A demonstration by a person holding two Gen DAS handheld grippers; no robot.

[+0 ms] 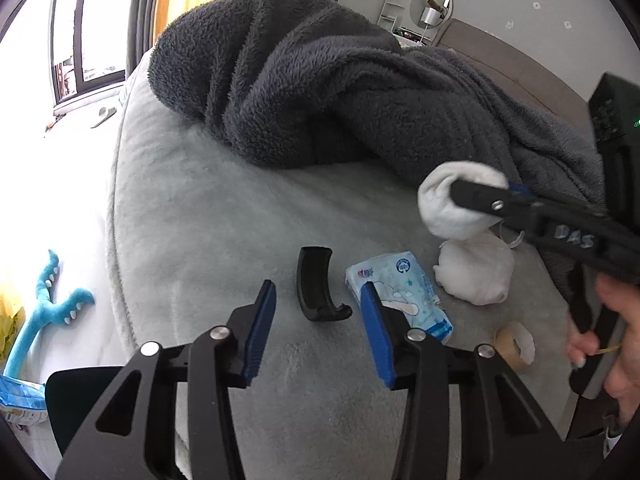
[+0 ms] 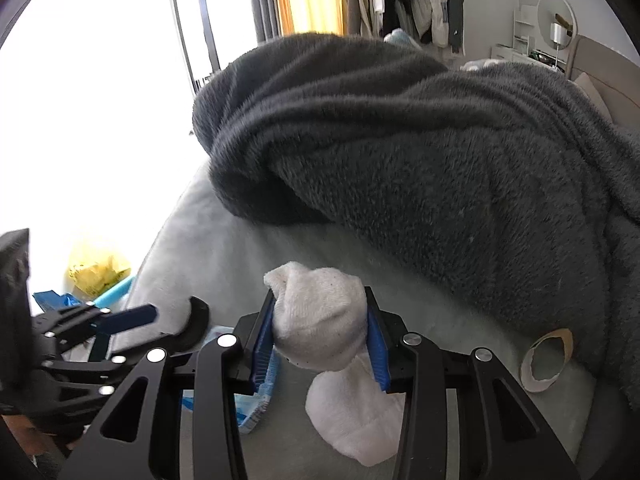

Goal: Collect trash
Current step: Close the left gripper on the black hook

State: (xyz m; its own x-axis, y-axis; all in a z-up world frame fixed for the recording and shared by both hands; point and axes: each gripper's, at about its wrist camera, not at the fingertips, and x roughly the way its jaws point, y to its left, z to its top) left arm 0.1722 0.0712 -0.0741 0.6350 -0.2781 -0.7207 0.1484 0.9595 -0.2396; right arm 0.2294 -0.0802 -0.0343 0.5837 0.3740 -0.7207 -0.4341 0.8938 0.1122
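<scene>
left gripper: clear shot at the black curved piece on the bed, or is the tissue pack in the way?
Probably yes. The black curved piece lies bare on the bed cover, just ahead of the open left gripper. The tissue pack sits beside it, behind one finger only.

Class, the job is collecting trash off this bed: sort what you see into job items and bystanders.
Job items: white sock in right gripper; tissue pack; tape core; black curved piece; left gripper.
Bystanders: grey blanket; blue toy.

Tissue pack point(image 1: 400, 296) lies between clip point(image 1: 316, 288) and sock point(image 1: 472, 276).
</scene>
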